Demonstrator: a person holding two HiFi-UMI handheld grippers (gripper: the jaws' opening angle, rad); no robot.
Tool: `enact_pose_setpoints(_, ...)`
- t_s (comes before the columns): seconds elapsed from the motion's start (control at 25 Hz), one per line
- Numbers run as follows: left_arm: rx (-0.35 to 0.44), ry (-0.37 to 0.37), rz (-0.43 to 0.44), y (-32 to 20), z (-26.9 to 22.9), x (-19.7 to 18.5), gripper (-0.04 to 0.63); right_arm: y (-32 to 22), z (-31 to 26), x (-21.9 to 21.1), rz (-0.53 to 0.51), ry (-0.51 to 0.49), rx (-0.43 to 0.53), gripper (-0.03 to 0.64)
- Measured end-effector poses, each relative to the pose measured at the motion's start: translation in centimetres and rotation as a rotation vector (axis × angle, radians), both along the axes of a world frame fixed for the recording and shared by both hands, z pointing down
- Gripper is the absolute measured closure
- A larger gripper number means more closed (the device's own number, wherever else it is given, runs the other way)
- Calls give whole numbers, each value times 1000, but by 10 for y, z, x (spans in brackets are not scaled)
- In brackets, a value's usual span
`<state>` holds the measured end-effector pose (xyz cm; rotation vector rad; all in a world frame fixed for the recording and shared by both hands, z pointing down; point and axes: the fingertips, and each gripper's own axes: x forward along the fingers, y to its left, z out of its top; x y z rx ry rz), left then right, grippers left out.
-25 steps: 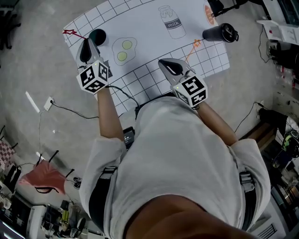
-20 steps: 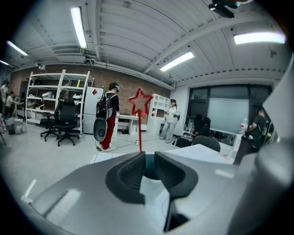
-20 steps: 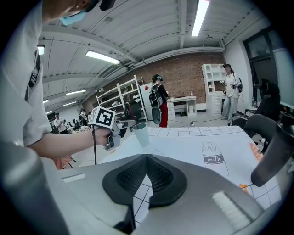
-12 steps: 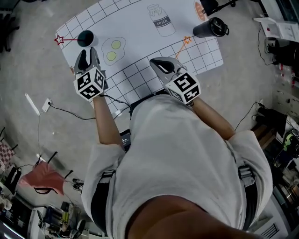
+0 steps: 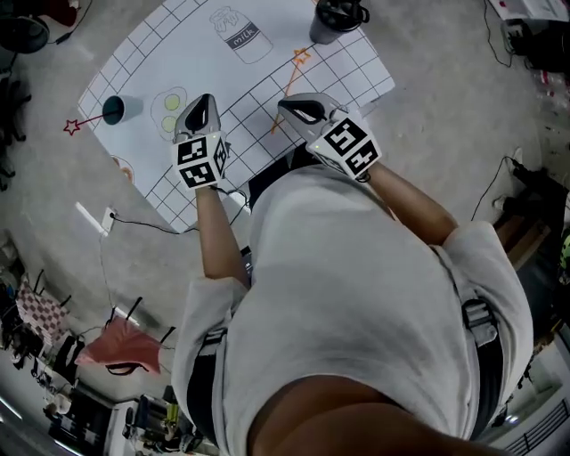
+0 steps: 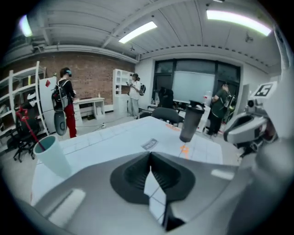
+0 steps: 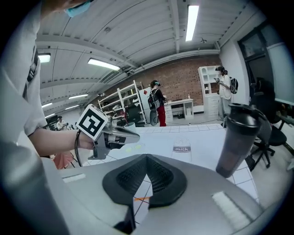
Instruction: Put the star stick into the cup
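Observation:
A teal cup (image 5: 113, 109) stands at the left edge of the white gridded mat (image 5: 196, 53), with a red star stick (image 5: 73, 126) leaning out of it. The left gripper view shows that cup (image 6: 51, 157) and the red star stick (image 6: 26, 123) inside it. An orange star stick (image 5: 294, 69) lies flat on the mat near a dark shaker cup (image 5: 337, 18). My left gripper (image 5: 203, 100) is shut and empty, well to the right of the teal cup. My right gripper (image 5: 294, 105) is also shut and empty, just short of the orange stick's near end.
Printed pictures of a milk bottle (image 5: 240, 37) and fried eggs (image 5: 169, 111) mark the mat. A cable (image 5: 142, 223) and a power strip (image 5: 93, 218) lie on the floor at the left. Several people stand by white shelves (image 6: 32, 98) in the background.
My left gripper has drawn away from the teal cup toward the mat's middle, leaving the red star stick in the cup. The head view has swung, so everything sits further left.

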<state>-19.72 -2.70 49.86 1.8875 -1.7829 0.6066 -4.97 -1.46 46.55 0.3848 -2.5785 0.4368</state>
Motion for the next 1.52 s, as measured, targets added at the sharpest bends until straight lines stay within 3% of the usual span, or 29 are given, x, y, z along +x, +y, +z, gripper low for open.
enact_pose_setpoints(0.12,-92,-6,106,-15,18,50,592,-13,6,37,59,-19,-14,618)
enact_pose_setpoints(0.36,-356,3,303,-26,62,135,592,-29,23,107,157,-49,-56,617)
enact_pose_setpoints(0.56,-477,-26,320,-46,90,174,587,-45,36,159,217,-64,-69,618)
enact_pose_setpoints(0.64,-531,-39,351,-52,103,186,520,-51,41,178,244,-67,-71,618)
enact_pose_setpoints(0.92,-659,-100,352,-70,142,197,498,-64,54,233,319,-45,-84,617)
enact_pose_setpoints(0.96,-670,-133,347,-71,145,194,566,-65,56,237,322,-39,-85,617)
enact_pose_setpoints(1.0,-676,-161,341,-72,145,192,588,-67,57,241,324,-35,-86,618)
enact_pose_setpoints(1.12,-673,-182,337,-74,145,190,588,-74,59,244,319,-27,-82,618)
enact_pose_setpoints(1.28,-646,-125,325,-73,145,190,592,-81,54,229,285,-34,-70,618)
enact_pose_setpoints(1.52,-520,-102,263,-76,122,179,594,-85,38,189,200,-43,-42,618)
